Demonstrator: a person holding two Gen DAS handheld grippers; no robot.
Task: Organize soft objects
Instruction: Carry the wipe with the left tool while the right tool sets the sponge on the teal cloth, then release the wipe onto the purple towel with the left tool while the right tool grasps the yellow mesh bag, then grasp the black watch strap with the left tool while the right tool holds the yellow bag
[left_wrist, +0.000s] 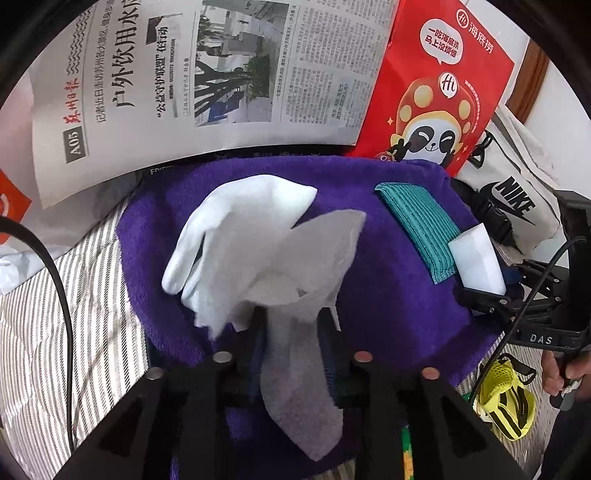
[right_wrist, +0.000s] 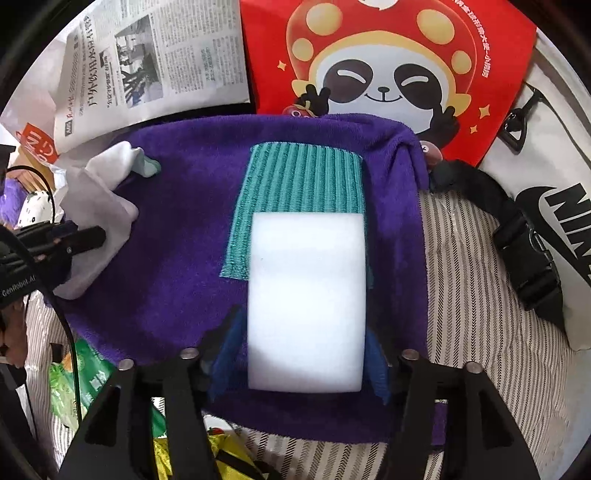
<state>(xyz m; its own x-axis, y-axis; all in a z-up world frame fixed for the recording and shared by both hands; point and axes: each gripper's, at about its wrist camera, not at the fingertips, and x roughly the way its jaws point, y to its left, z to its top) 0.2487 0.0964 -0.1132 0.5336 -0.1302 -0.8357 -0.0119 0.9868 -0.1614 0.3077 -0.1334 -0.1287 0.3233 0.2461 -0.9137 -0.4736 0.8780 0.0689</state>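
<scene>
A white sponge (right_wrist: 306, 299) is clamped in the right gripper (right_wrist: 299, 354) over the teal cloth (right_wrist: 299, 181) on the purple towel (right_wrist: 177, 229). A thin wipe (left_wrist: 306, 280) is pinched in the left gripper (left_wrist: 291, 332) beside the white glove (left_wrist: 236, 229). Neither is set down yet, so sorting is judged midway.

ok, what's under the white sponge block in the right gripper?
The white sponge block overlaps the teal ribbed cloth, which lies on the purple towel. Whatever is beneath its near half is covered.
</scene>
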